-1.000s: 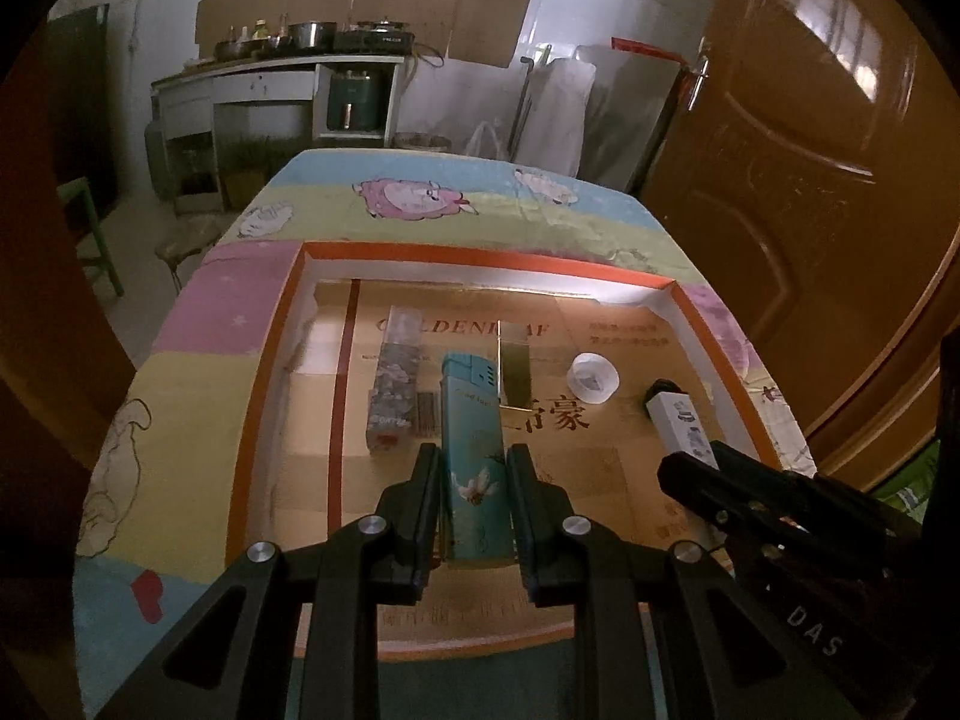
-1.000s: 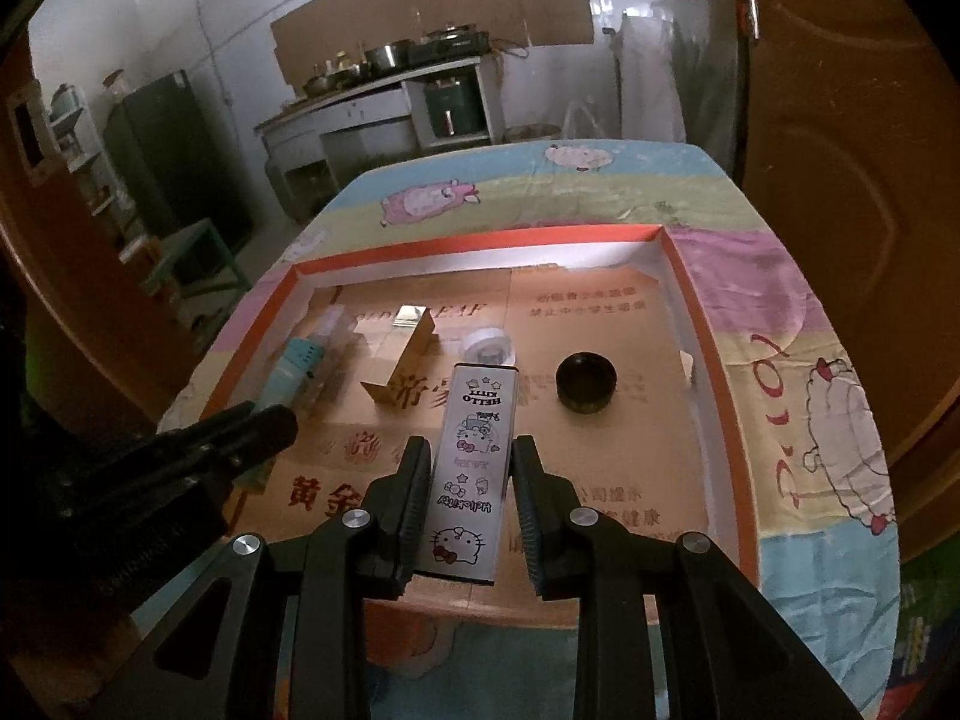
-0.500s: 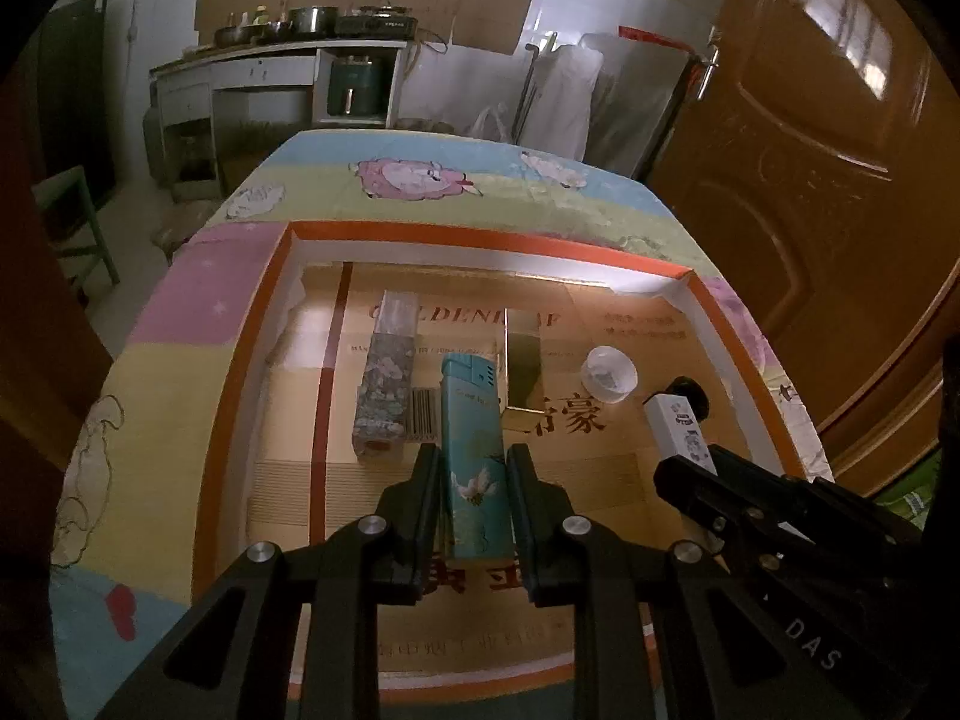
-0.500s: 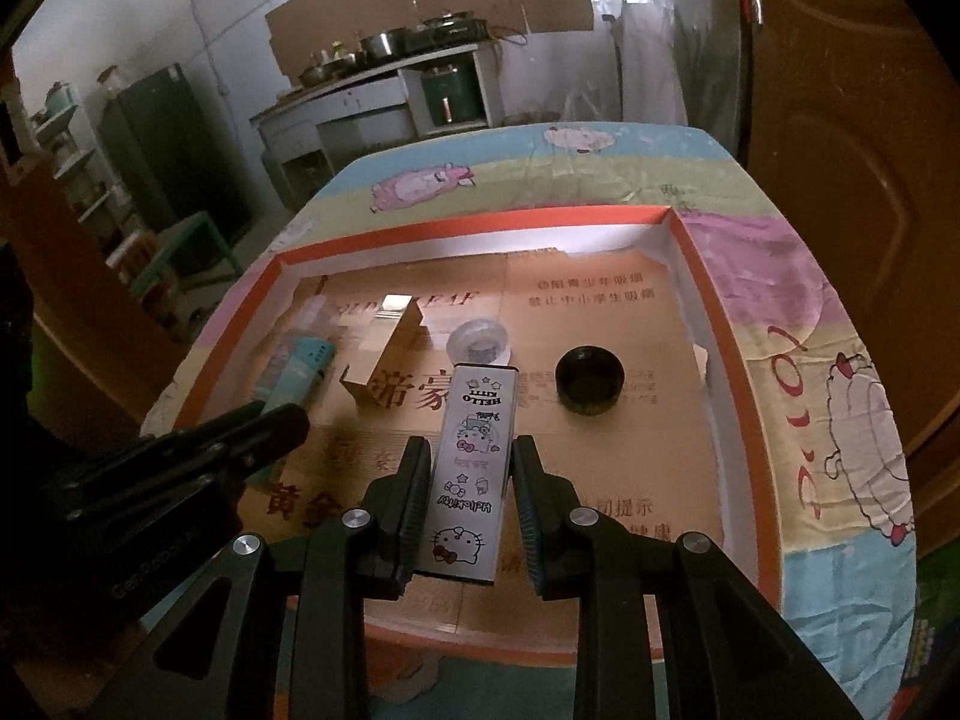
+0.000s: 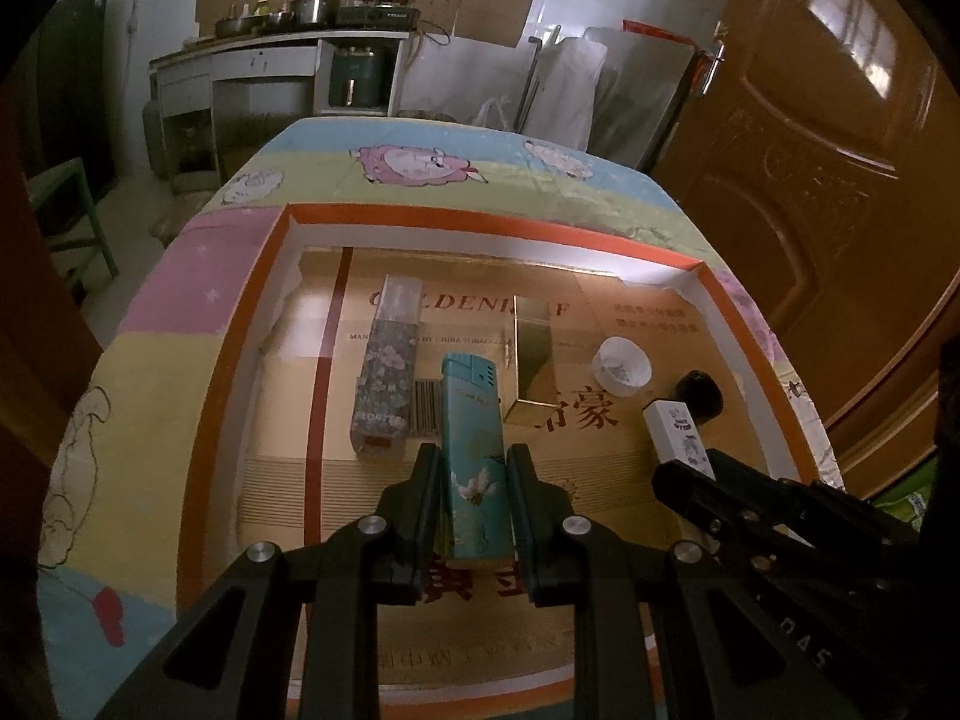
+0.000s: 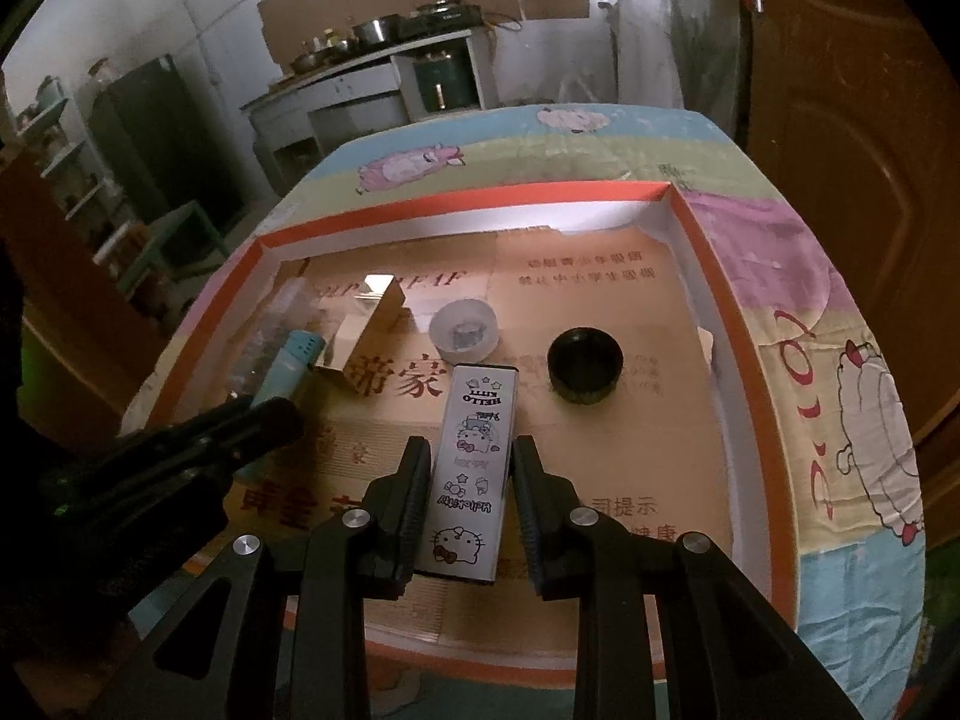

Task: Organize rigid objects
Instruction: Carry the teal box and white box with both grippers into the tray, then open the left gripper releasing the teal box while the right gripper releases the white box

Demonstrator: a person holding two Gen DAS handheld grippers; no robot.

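Note:
My left gripper [image 5: 473, 456] is shut on a teal lighter [image 5: 471, 414] with a white bird on it, held over the near part of an orange-rimmed tray [image 5: 480, 222] lined with cardboard. My right gripper [image 6: 469, 447] is shut on a white cartoon-cat lighter [image 6: 480, 396], above the tray's middle. Each gripper shows in the other's view: the white lighter [image 5: 675, 429] at the right, the teal lighter [image 6: 294, 360] at the left. On the tray floor lie a floral lighter [image 5: 387, 378], a gold box [image 5: 531, 360], a clear cap [image 5: 621, 366] and a black cap [image 6: 585, 366].
The tray sits on a table under a pastel cartoon cloth [image 6: 840, 420]. A brown wooden door [image 5: 810, 150] stands close on the right. A green chair [image 5: 72, 210] is off the table's left side, and a kitchen counter [image 5: 288, 48] lies beyond the far end.
The right gripper with the white lighter has sunk slightly toward the tray. The left gripper has hardly moved. Both grips are unchanged.

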